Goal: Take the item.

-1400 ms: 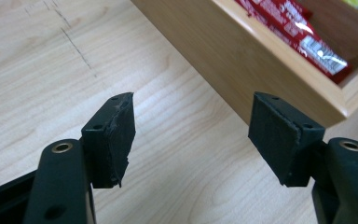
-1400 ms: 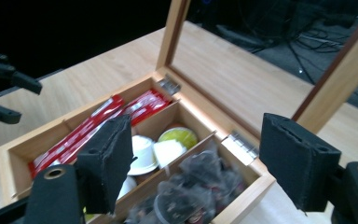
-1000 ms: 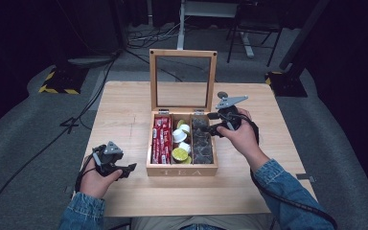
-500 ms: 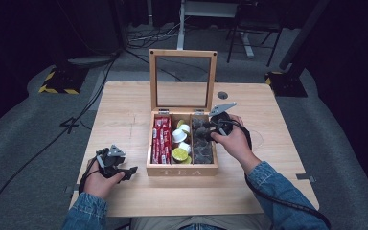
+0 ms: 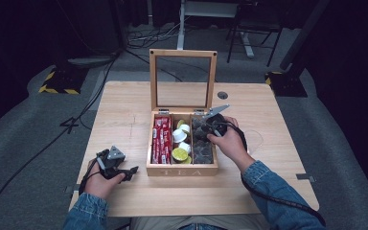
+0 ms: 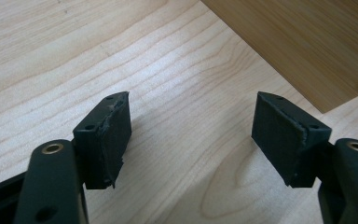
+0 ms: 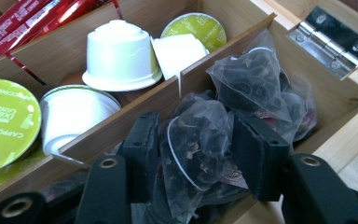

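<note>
1. The tea bag (image 7: 200, 149), a see-through mesh pyramid of dark leaves, sits between the jaws of the right gripper (image 7: 200, 161), which have just been closing around it. Both pads look to press its sides, so I judge it grasped, though softly.
2. It lies in the right-hand compartment of the wooden tea box (image 5: 182, 170), on a heap of like bags; another tea bag (image 7: 251, 81) stands just beyond the jaws.
3. Risk: the mesh is limp and slippery. A pinch that catches only loose fabric could let the bag slide out on the lift.
4. Risk: neighbouring bags touch it, and could be dragged up and spilled over the divider (image 7: 135, 116) to the jaws' left.
5. Risk: the left jaw is close to that divider; a slanted pull could catch on it and jolt the box.
6. Beyond the divider are white capsules (image 7: 121, 53) and green-lidded capsules (image 7: 7, 123).
7. The left gripper (image 6: 191, 135) rests unclenched and empty over the table (image 6: 177, 70), near the box's front corner.
</note>
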Tool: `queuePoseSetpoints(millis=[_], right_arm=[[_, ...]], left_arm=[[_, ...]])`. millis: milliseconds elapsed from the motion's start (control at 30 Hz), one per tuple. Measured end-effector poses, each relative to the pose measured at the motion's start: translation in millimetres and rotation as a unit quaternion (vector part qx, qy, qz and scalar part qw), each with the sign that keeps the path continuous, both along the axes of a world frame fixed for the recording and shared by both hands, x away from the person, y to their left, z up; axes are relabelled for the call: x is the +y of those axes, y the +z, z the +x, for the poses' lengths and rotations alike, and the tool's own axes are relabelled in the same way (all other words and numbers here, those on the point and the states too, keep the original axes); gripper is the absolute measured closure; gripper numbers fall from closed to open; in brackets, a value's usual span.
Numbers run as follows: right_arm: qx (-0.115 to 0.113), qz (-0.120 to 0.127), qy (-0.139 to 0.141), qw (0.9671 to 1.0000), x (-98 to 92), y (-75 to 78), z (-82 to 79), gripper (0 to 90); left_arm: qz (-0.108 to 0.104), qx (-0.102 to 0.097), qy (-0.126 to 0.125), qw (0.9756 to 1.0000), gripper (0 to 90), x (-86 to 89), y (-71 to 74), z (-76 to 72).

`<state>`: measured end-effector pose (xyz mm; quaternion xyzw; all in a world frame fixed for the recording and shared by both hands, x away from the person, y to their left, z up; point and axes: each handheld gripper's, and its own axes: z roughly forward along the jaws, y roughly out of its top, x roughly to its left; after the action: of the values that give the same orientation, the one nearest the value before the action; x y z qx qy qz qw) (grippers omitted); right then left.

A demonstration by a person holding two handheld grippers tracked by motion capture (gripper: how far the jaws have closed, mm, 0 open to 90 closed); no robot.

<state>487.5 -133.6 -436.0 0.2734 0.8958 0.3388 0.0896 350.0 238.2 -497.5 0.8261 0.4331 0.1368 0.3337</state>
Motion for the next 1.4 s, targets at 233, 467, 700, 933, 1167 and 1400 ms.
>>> queuePoseSetpoints(millis=[233,467,700,933,1167,1400], right_arm=[[-0.004,0.001,0.000,1.0000,0.9,-2.4,0.7,64.5],[-0.011,0.013,0.000,0.9999,-2.1,1.5,-2.1,71.9],[-0.019,0.032,0.003,0.9993,-4.4,7.7,-5.2,72.2],[-0.026,0.052,0.009,0.9983,-6.2,15.9,-9.5,72.2],[-0.034,0.074,0.016,0.9965,-13.0,29.0,-16.8,72.1],[-0.049,0.085,0.019,0.9950,-25.3,48.1,-27.2,72.1]], left_arm=[[0.007,-0.017,-0.008,0.9998,25.6,-1.3,-3.5,0.6],[0.005,-0.027,-0.013,0.9995,23.1,-1.0,-5.7,2.0],[0.006,-0.029,-0.012,0.9995,22.9,-1.0,-5.8,2.5],[0.005,-0.028,-0.014,0.9995,22.7,-0.9,-5.9,2.7],[0.009,-0.025,-0.026,0.9993,17.1,-1.7,-6.1,3.9],[0.007,-0.022,-0.023,0.9995,16.2,-1.9,-6.2,4.4]])
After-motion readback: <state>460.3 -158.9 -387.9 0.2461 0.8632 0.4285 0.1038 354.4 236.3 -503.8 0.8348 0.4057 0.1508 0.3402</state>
